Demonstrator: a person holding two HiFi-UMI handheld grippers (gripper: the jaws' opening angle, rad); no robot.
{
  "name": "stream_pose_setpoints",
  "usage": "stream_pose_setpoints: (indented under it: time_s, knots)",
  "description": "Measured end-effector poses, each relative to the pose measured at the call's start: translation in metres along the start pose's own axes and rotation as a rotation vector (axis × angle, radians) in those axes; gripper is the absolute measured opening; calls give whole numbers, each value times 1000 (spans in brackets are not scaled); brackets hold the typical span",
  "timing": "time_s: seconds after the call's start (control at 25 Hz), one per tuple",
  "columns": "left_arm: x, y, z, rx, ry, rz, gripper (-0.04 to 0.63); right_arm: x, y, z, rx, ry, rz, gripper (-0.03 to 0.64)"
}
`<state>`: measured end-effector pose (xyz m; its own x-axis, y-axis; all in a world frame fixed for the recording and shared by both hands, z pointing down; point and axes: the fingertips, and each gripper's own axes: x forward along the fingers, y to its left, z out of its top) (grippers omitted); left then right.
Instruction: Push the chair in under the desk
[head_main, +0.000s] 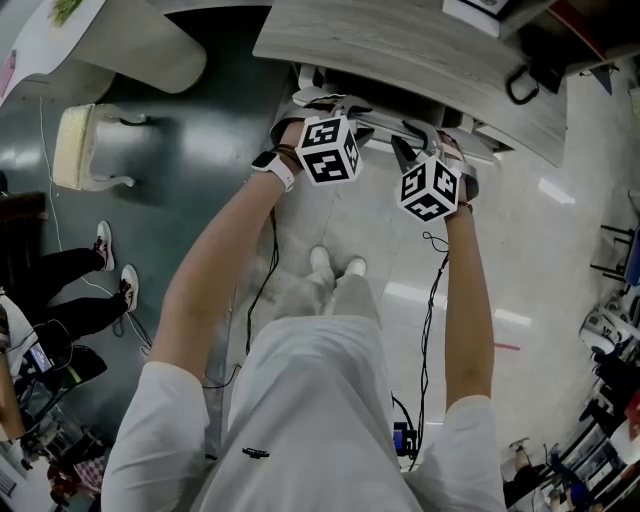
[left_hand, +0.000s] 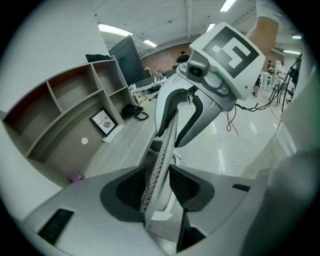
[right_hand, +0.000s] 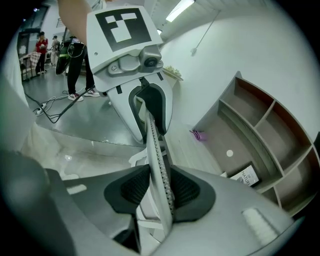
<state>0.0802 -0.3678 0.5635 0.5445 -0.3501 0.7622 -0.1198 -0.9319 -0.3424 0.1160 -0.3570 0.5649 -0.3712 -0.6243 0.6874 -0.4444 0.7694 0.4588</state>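
The chair (head_main: 378, 124) stands at the upper middle of the head view. Only the top of its backrest shows there, just at the near edge of the pale wood desk (head_main: 400, 50); the seat is hidden under the desktop.

The left gripper (left_hand: 159, 186) is closed on the left part of the backrest's top edge. In the left gripper view the thin perforated rim stands upright between the two dark pads and both pads lie against it. The right gripper (right_hand: 159, 192) pinches the same rim further to the right of the head view, and its pads also press on both sides.

In each gripper view the other gripper shows in the upper part of the frame, with its marker cube on top, holding the grey frame of the backrest.

On the desk there is an open wooden shelf unit (left_hand: 75, 100), at the left of the left gripper view. A small framed card (left_hand: 103, 121) leans in front of it, and a dark monitor (left_hand: 130, 60) stands behind.

The person's shoes (head_main: 335, 265) are on the glossy pale floor (head_main: 520, 260), below the grippers in the head view.
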Motion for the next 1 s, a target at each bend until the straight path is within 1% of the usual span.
stream_pose_setpoints:
  time_s: [0.2, 0.4, 0.6, 0.72, 0.8, 0.84, 0.92, 1.0]
  knots:
    - [9, 22, -2, 8, 4, 13, 160, 14, -18, 3, 3, 5, -4, 141]
    - [10, 29, 1, 35, 4, -2, 150, 15, -26, 5, -4, 1, -6, 140]
    - [11, 28, 3, 42, -7, 39, 160, 15, -26, 2, -11, 3, -34, 149]
    - [13, 26, 0, 24, 8, 60, 164, 16, -23, 0, -7, 21, -24, 149]
    - [14, 23, 2, -10, 7, 67, 167, 11, -22, -1, 12, 18, -16, 144]
    - [12, 22, 4, -32, -5, 75, 169, 7, -22, 1, 24, 6, -20, 144]
    - [3, 21, 8, -53, -37, 115, 198, -3, -22, 5, 36, -24, -43, 144]
    - [-9, 17, 10, -71, -71, 151, 197, -15, -20, 9, 33, -42, -67, 144]
